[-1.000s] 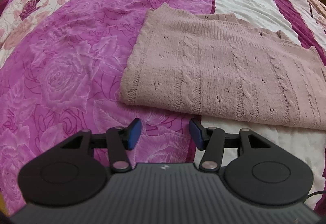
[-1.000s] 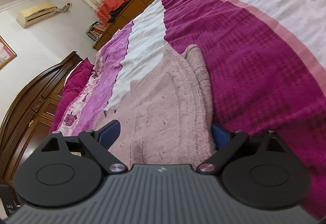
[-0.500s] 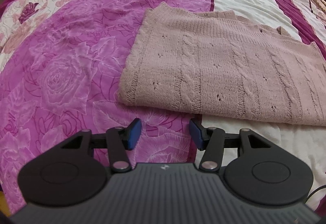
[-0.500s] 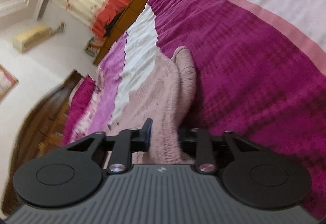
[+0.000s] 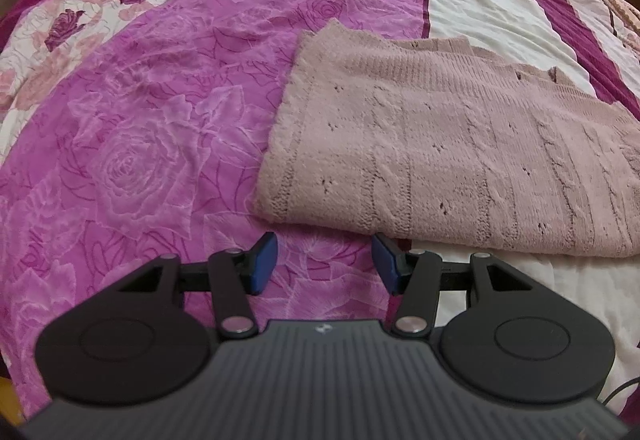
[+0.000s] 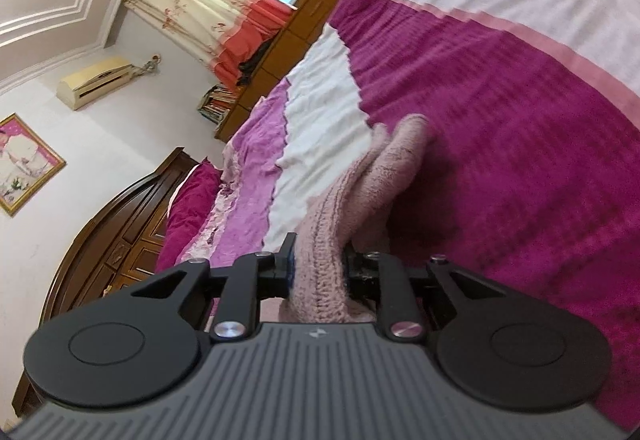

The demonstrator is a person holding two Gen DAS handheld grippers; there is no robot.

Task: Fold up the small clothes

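Both wrist views share the sweater [image 5: 460, 156] closely.

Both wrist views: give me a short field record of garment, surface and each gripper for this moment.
garment: pink knit sweater, partly folded, lying on the bed
surface: bedspread, magenta rose print with white and dark stripes
left gripper: open, empty, just short of the sweater's near edge
right gripper: jaws have just been closing, now shut on a bunched sweater edge
background: curtain, headboard

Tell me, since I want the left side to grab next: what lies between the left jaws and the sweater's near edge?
Only bare floral bedspread separates the open left gripper from the pink sweater, seen in the left wrist view.
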